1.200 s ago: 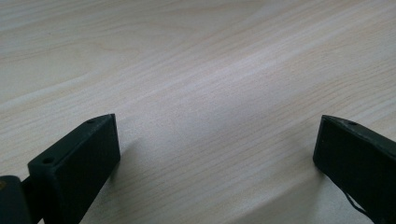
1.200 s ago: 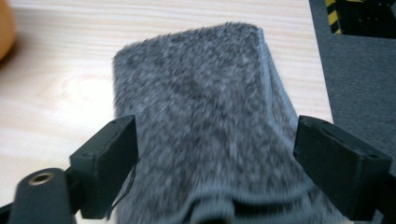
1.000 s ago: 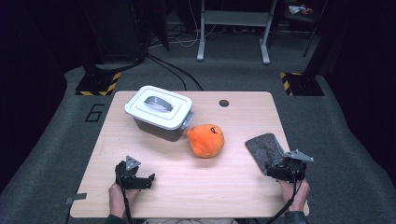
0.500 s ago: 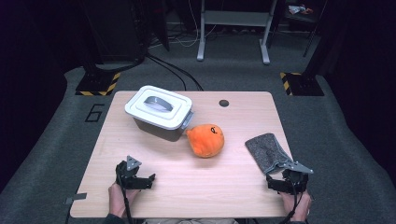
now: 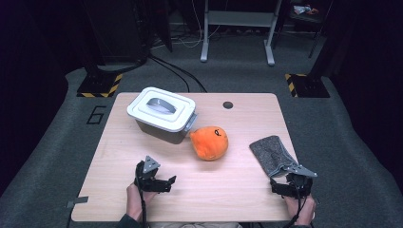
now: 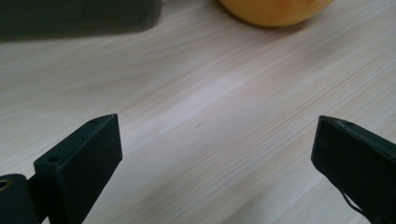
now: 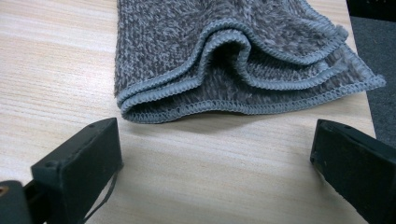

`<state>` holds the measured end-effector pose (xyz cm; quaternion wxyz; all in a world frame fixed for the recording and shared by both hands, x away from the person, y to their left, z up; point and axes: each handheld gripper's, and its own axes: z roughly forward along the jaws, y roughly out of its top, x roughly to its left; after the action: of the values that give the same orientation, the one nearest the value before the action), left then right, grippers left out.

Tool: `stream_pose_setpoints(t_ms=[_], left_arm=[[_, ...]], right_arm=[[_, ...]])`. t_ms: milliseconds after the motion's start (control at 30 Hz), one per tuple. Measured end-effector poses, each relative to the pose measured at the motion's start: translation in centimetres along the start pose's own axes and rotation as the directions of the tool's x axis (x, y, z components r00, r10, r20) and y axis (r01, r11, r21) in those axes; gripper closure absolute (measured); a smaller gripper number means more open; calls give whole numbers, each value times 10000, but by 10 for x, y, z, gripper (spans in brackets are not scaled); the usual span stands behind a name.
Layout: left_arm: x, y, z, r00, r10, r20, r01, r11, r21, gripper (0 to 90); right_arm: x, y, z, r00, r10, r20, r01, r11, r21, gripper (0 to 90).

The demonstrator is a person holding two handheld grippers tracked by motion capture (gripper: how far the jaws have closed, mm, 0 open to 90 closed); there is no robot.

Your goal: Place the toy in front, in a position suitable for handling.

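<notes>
While both of our grippers are sitting low at the near edge of the wooden table (image 5: 119, 190), plenty of bare tabletop is lying open between them. We're holding the left gripper (image 5: 167, 183) on the near left, jaws spread wide with nothing between them, and its own view is showing clear wood grain running ahead toward the orange plush toy (image 5: 209, 142). That toy is resting mid-table, just beside the grey lidded storage box (image 5: 161, 114), which is sitting toward the far left. A small dark round hole (image 5: 228, 105) is marking the far side of the tabletop.

Over on the right, room is getting tight: we're keeping the right gripper (image 5: 279, 188) close to the near right corner, with the table's right edge and the dark carpet (image 7: 380, 46) showing just past it. Its jaws are also standing wide apart, gripping nothing. The folded grey cloth (image 7: 233, 56) is lying directly ahead of them, flat on the wood, its stitched near hem facing us with a loose fold rippling up in the middle. The cloth's near edge is lying just short of the jaw tips, not touching them, and its right corner is reaching almost to the table's right edge.
</notes>
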<state>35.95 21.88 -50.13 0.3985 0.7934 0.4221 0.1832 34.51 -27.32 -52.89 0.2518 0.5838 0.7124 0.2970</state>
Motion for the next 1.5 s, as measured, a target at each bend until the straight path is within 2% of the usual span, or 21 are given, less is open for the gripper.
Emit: stream_pose_setpoints(t_ms=[33,300,367,400,533,633,700,833,967,1100,1133,1233,1400,1500], left_arm=[[-7,8,3,9999,117,115,-116,9999,-103,21],[-33,40,26,9963,678,523,-665,9974,-266,34],[-37,44,30,9960,679,574,-663,9974,-289,43],[-41,50,39,9945,758,730,-743,9970,-231,46],[-49,62,54,9933,851,783,-830,9961,-294,67],[-52,66,61,9929,868,815,-846,9960,-295,73],[-54,72,71,9946,861,584,-848,9961,-260,90],[-53,74,78,9964,803,252,-796,9964,-278,143],[-51,75,85,9974,715,116,-711,9970,-297,185],[-49,74,89,9977,636,215,-630,9975,-311,213],[-49,74,90,9983,546,217,-536,9976,-439,223],[-48,73,90,9985,516,200,-506,9976,-471,293],[-50,73,92,9967,691,436,-677,9972,-322,518],[-51,72,93,9953,802,552,-786,9965,-295,603]], right_arm=[[0,0,0,10000,4,-14,-4,10000,-7,15],[0,0,0,10000,24,-49,-24,10000,-17,16],[0,0,0,10000,4,-49,-4,10000,-27,16],[0,0,0,10000,80,-45,-80,10000,7,16],[0,0,1,9999,103,-36,-103,9999,-44,18],[0,0,0,10000,75,-41,-75,10000,-34,18],[0,0,0,10000,65,-44,-65,10000,-54,21],[1,0,0,10000,89,-38,-89,10000,-18,22],[0,0,0,10000,22,-55,-22,10000,-38,23],[0,0,0,10000,45,-62,-45,10000,-34,24],[0,0,0,10000,73,-56,-74,10000,-34,24],[0,0,0,10000,37,-78,-37,10000,-48,25],[-1,0,0,9999,32,-125,-33,10000,-70,34],[-1,0,0,9999,38,-126,-39,10000,-73,35]])
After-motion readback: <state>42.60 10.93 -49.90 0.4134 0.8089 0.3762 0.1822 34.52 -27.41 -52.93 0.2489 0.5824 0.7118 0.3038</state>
